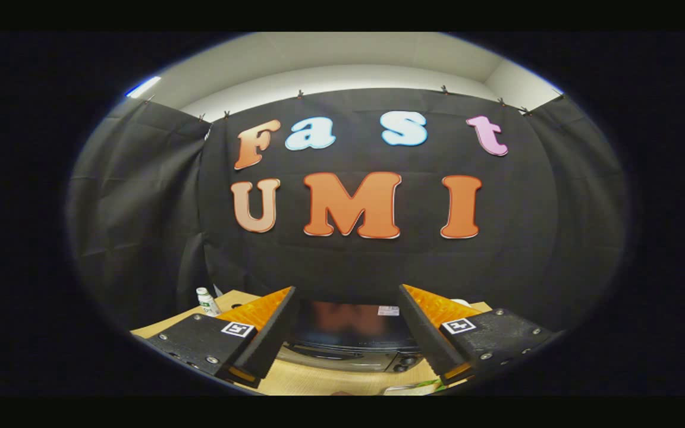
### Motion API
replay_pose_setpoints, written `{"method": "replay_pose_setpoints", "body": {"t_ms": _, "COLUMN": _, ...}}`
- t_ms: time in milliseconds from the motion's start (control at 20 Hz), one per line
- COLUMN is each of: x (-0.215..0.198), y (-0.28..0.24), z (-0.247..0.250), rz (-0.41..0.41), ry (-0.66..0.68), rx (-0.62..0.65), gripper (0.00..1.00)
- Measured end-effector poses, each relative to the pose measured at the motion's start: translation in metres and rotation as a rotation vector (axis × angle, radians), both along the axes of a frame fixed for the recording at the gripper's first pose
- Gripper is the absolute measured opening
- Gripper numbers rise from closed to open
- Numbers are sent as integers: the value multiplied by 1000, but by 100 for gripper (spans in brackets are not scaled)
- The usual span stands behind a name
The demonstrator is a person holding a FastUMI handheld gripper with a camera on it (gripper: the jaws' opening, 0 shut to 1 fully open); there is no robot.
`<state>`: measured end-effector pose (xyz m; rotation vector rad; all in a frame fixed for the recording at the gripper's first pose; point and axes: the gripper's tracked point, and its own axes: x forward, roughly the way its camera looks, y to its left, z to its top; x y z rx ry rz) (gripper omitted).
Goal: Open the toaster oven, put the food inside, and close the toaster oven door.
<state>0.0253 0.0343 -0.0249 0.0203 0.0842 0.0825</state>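
The toaster oven (348, 342) sits on the wooden table (313, 380), seen from above between and beyond my fingers. Its dark glossy top faces me, and its front with a handle and knobs (405, 364) shows below that. The door looks closed. My gripper (347, 297) hovers above the oven, open wide, with nothing between its fingers. A pale item with a green edge (414, 389) lies on the table near the right finger; I cannot tell whether it is the food.
A small white bottle with a green label (207, 301) stands at the table's far left, beside the left finger. The black cloth wall rises right behind the oven and wraps both sides.
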Motion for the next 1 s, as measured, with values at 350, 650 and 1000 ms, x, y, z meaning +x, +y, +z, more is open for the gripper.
{"method": "replay_pose_setpoints", "body": {"t_ms": 350, "x": 28, "y": 36, "z": -68, "rz": 61, "ry": 137, "rx": -28, "gripper": 99}}
{"method": "replay_pose_setpoints", "body": {"t_ms": 650, "x": 50, "y": 42, "z": -145, "rz": 31, "ry": 292, "rx": -45, "gripper": 99}}
{"method": "replay_pose_setpoints", "body": {"t_ms": 1000, "x": 52, "y": 34, "z": -188, "rz": -41, "ry": 342, "rx": -25, "gripper": 99}}
